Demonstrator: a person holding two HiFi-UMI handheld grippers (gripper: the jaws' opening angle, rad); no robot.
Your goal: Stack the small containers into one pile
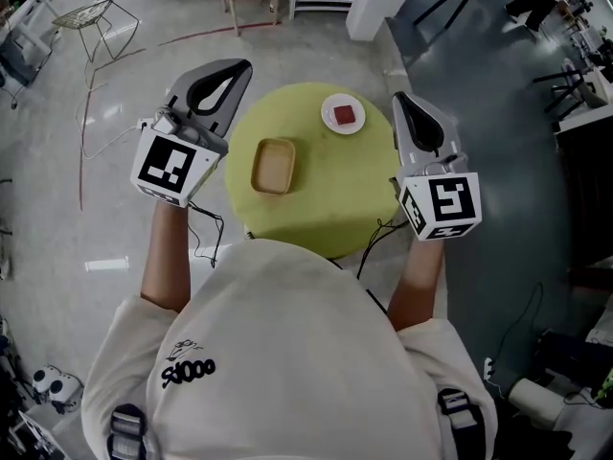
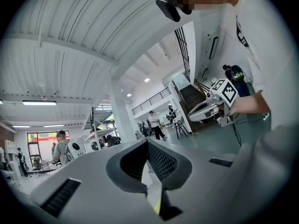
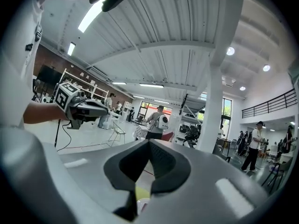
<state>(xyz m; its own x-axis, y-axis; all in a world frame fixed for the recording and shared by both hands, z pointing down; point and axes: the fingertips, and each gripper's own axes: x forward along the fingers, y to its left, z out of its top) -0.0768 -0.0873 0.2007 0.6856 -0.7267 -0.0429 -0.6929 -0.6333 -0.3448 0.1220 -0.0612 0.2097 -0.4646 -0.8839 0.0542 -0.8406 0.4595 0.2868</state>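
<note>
As the containers lie now, we find no single pile. The tan tray (image 1: 273, 166), shallow and square with rounded corners, sits flat just left of the tabletop's centre. The white dish (image 1: 330, 121) sits well apart from it near the far edge, with a red square piece (image 1: 345, 115) resting inside. We cannot tell whether that red piece is itself a container. We see nothing else on the round yellow-green tabletop (image 1: 326, 204).

The left hand-held gripper (image 1: 241, 67) hangs over the tabletop's left edge and the right hand-held gripper (image 1: 398, 98) over its right edge. Both are clenched tip to tip on nothing, as the two gripper views confirm. Neither touches a container.

In our judgement, the task calls for bringing tray and dish together, and we recommend as follows:

- Release the jaws before descending, not at the rim.
- Take the chosen piece by one wall, one jaw inside and one outside.
- Carry it level. If the dish is the one moved, a tilt would likely slide the red piece.
- Centre it over the other piece before letting go. The pictures do not settle which of the two nests better.
- Steady the lower piece with the free hand-held gripper, since such light, shallow ware may skid on this smooth tabletop.
</note>
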